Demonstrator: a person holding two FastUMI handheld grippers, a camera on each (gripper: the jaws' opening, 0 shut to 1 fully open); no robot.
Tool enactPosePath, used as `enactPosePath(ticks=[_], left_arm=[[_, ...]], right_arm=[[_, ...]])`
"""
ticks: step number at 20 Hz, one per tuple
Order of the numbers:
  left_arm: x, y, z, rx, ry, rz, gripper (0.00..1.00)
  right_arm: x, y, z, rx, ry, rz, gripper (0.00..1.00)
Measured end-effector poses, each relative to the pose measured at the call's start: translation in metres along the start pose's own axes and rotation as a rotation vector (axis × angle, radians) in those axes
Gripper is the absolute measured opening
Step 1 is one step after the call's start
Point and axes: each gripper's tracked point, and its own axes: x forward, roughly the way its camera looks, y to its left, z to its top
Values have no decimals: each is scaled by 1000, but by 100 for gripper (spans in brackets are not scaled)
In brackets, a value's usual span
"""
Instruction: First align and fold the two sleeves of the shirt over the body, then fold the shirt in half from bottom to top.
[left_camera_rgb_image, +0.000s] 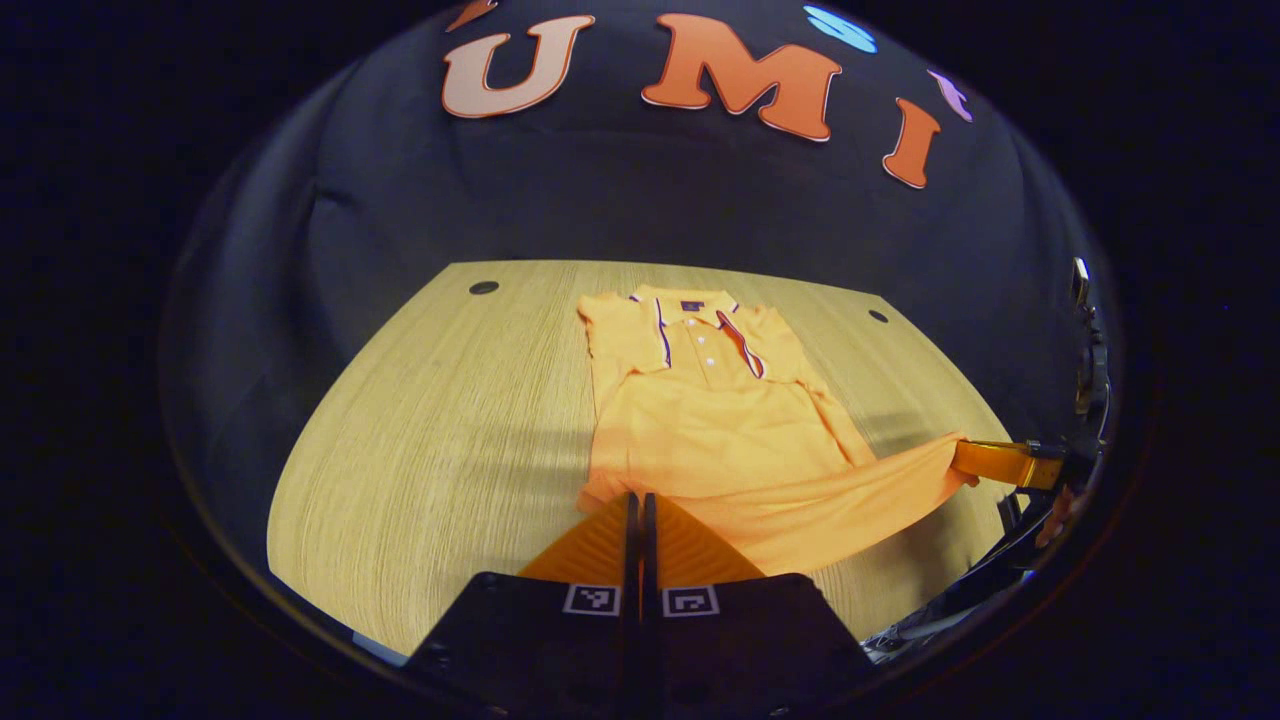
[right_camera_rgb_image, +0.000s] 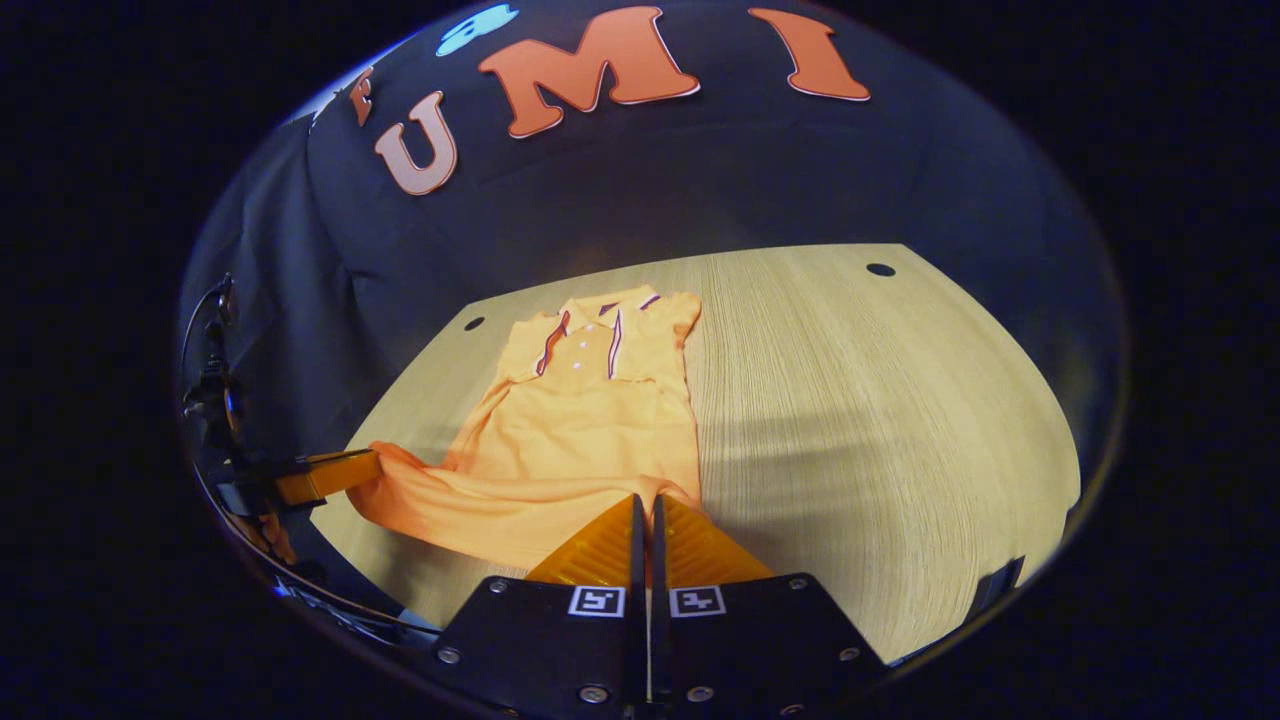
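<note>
Nearest to us in the left gripper view is the left gripper (left_camera_rgb_image: 640, 497): its two fingers are pressed together w/ no gap, and the bottom hem of the shirt (left_camera_rgb_image: 715, 425) goes in between the tips, so we read it as clamped on the hem at the shirt's left corner. In the right gripper view we see the same w/ the right gripper (right_camera_rgb_image: 645, 499): fingers closed tight, w/ the hem pinched at the other bottom corner.

The shirt is an orange polo. It lies face up on the wooden table (left_camera_rgb_image: 450, 420), collar (left_camera_rgb_image: 690, 305) at the far side, towards the booth wall, and the buttons visible. Both sleeves are already folded in over the body, so the upper part makes a narrow rectangle. The bottom edge is lifted from the table and stretched between the two grippers; it hangs as a band, approx. straight, w/ a shadow below it on the wood.

In the left gripper view the right gripper shows far at the right edge, holding the hem end; behind it a bit of a hand (left_camera_rgb_image: 1058, 510) and some cables. The table has small dark holes (left_camera_rgb_image: 483, 288) near its far corners.
</note>
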Motion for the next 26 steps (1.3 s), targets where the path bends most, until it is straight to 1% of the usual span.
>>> enactPosePath(ticks=[2,5,7,9,10,12,17,21,23,26], left_arm=[[4,1,17,3,-24,3,1],[16,1,40,11,-58,-15,1],[28,6,54,11,-56,-24,1],[41,8,73,3,-72,-44,1],[47,13,79,8,-75,-38,1],[62,18,95,-7,-89,-57,1],[101,30,137,-8,-96,-77,1],[134,39,165,11,-99,-88,1],[153,39,173,18,-94,-104,1],[182,49,187,25,-83,-99,1]], right_arm=[[2,1,18,-22,-21,1,2],[10,9,48,-40,-67,11,2],[18,8,58,-38,-63,-8,2],[25,7,81,-33,-104,-30,2],[29,5,91,-42,-117,-44,2],[38,3,105,-43,-124,-60,2],[71,6,130,-39,-117,-88,2],[104,8,155,-35,-119,-110,2],[123,3,165,-41,-123,-137,2],[145,1,179,-13,-119,-147,2]])
